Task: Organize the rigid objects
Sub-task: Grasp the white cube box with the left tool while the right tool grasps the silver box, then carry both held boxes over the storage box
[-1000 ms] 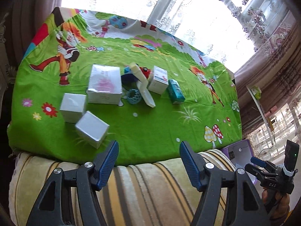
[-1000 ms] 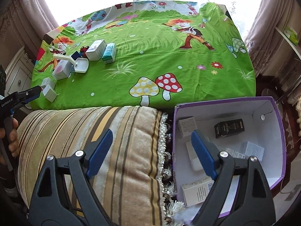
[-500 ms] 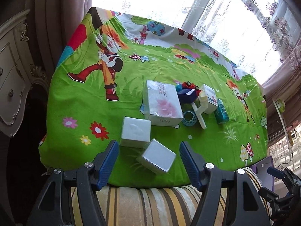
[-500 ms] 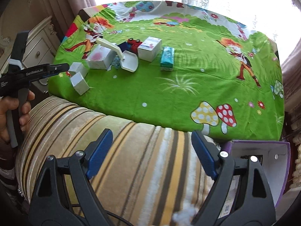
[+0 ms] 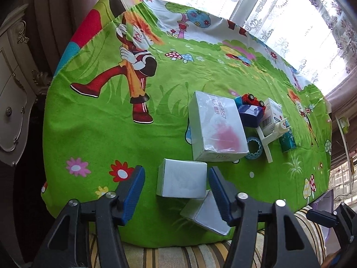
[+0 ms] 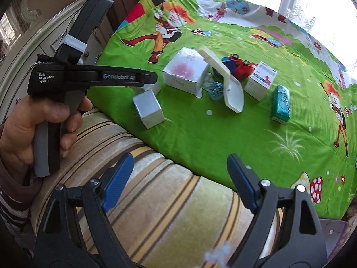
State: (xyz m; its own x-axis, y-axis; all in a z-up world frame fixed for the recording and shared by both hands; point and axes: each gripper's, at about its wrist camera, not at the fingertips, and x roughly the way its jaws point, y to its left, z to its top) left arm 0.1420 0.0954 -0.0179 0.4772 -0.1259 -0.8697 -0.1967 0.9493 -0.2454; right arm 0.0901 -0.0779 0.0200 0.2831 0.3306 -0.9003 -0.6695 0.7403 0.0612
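Note:
My left gripper is open, its blue pads either side of a small silver-white box on the green cartoon cloth, not touching it. A second small silver box lies tilted just below the right pad. Behind stand a large white box, a blue ring, a white plastic scoop, a blue block with a red toy car, a white carton and a teal packet. My right gripper is open and empty over the striped cushion.
The left gripper's body and the hand holding it fill the left of the right wrist view. A white carved cabinet stands left of the table. A purple box corner shows at lower right. Curtains and a bright window are behind.
My left gripper has moved forward and down over the table edge until its pads flank the small silver box. My right gripper has swung left, away from the purple box.

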